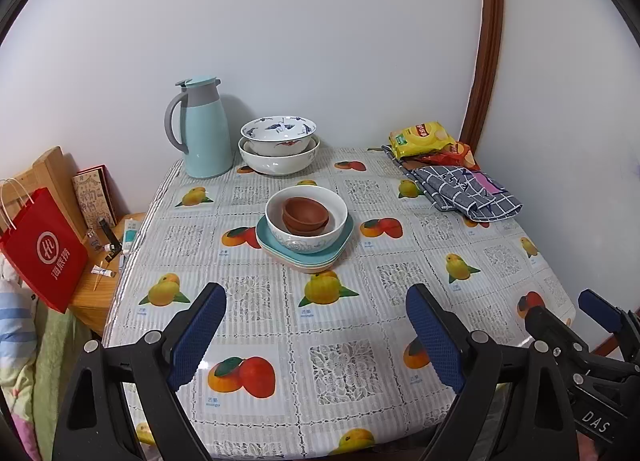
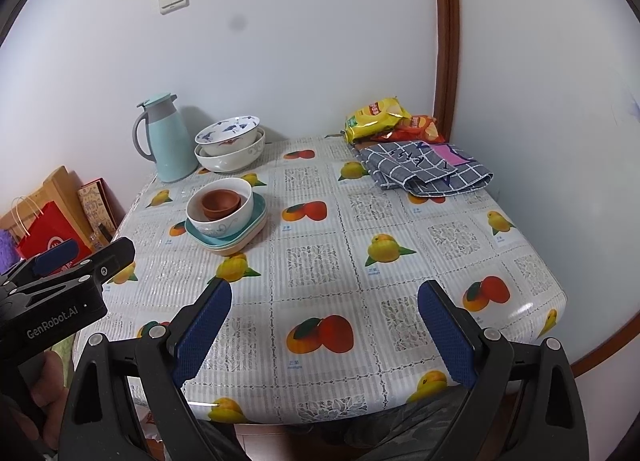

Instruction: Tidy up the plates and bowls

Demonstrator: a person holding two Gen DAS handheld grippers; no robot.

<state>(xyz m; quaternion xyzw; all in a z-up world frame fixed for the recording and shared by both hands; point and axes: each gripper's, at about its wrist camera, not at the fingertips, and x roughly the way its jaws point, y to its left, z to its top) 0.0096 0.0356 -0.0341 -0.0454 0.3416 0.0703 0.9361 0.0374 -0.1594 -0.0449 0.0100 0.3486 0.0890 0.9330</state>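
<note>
Both handheld grippers have matte black plastic fingers (image 1: 452, 345) faced with textured blue rubber pads (image 2: 202, 335), silver screws (image 2: 491, 333), and white lettering (image 2: 51, 327).

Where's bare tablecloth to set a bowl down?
Free: the near half in front of the plate stack, and the middle between it and the checked cloth. Crowded: the back edge, with thermos, nested bowls and snack bags.

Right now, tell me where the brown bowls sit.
The brown bowls sit nested inside the white bowl atop the teal plates, mid-table, in front of the thermos.
</note>
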